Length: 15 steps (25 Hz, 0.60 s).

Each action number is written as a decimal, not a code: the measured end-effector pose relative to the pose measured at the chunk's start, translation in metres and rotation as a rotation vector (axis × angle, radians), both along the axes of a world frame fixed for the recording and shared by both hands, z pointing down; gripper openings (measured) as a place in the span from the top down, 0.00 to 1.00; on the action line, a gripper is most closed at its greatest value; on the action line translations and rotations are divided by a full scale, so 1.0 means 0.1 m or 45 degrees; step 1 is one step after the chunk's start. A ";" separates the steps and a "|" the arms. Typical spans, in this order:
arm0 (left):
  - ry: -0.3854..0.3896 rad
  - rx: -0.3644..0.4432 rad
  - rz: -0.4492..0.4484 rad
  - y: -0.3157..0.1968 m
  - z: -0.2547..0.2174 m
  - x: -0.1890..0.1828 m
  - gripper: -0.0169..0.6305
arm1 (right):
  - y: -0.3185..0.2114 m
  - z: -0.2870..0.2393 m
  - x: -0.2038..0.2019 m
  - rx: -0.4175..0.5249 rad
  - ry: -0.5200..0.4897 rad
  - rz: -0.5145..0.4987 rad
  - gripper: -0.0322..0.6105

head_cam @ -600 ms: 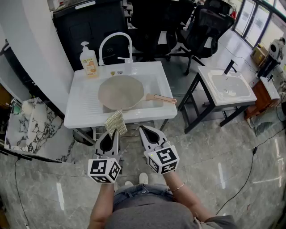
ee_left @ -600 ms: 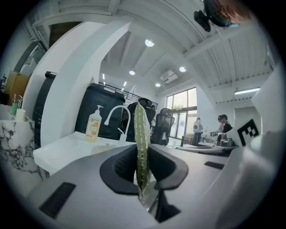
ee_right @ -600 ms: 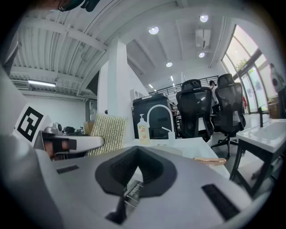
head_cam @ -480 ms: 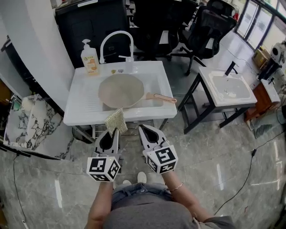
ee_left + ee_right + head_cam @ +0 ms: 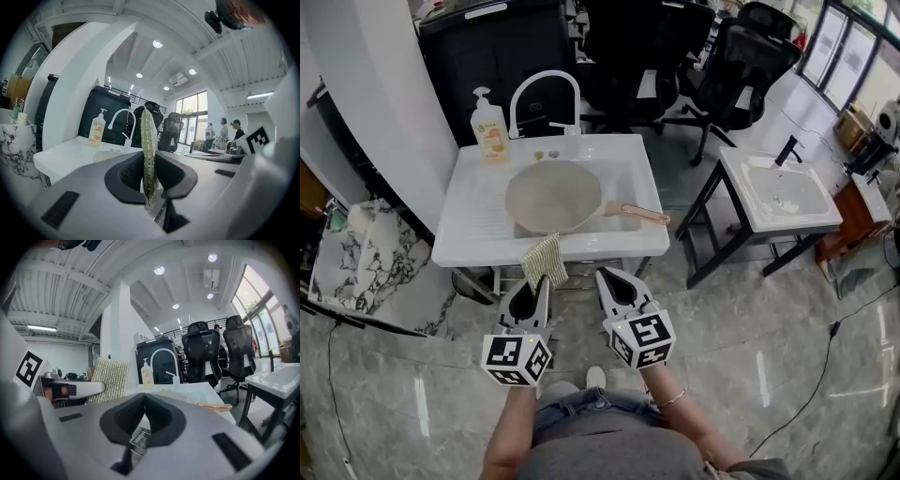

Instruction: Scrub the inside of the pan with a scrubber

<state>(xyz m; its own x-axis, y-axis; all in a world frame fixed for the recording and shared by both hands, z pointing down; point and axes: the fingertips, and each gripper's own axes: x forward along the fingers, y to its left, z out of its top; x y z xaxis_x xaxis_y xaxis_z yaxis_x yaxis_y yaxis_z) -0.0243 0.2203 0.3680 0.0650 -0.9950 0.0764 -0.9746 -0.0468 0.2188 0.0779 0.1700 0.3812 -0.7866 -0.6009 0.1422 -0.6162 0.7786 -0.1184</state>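
Observation:
A beige pan (image 5: 553, 194) with a wooden handle (image 5: 637, 214) lies across the basin of the white sink (image 5: 469, 239). My left gripper (image 5: 541, 278) is shut on a green-yellow scrubber (image 5: 544, 260), (image 5: 148, 154), which stands up edge-on between its jaws, in front of the sink's near edge. Beside it, my right gripper (image 5: 602, 276) is shut with nothing in it. From the right gripper view the scrubber (image 5: 109, 379) shows flat-on at the left and the pan handle (image 5: 214, 405) at the right. Both grippers hang short of the sink, over the floor.
A soap bottle (image 5: 488, 127) and a white tap (image 5: 545, 97) stand at the sink's back. A second small sink on a black frame (image 5: 778, 192) is to the right. Black office chairs (image 5: 741, 66) stand behind. A marble-patterned surface (image 5: 356, 258) is at the left.
The view has shifted slightly; both grippers stay in front of the sink, with the scrubber still held in the left one.

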 end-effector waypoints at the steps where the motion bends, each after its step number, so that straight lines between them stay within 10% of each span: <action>1: 0.000 0.002 -0.004 -0.01 -0.01 0.00 0.88 | -0.01 -0.01 0.02 0.000 -0.006 0.004 0.93; 15: 0.003 0.003 -0.047 -0.33 -0.10 -0.07 0.88 | -0.33 -0.09 0.18 -0.001 -0.041 0.030 0.93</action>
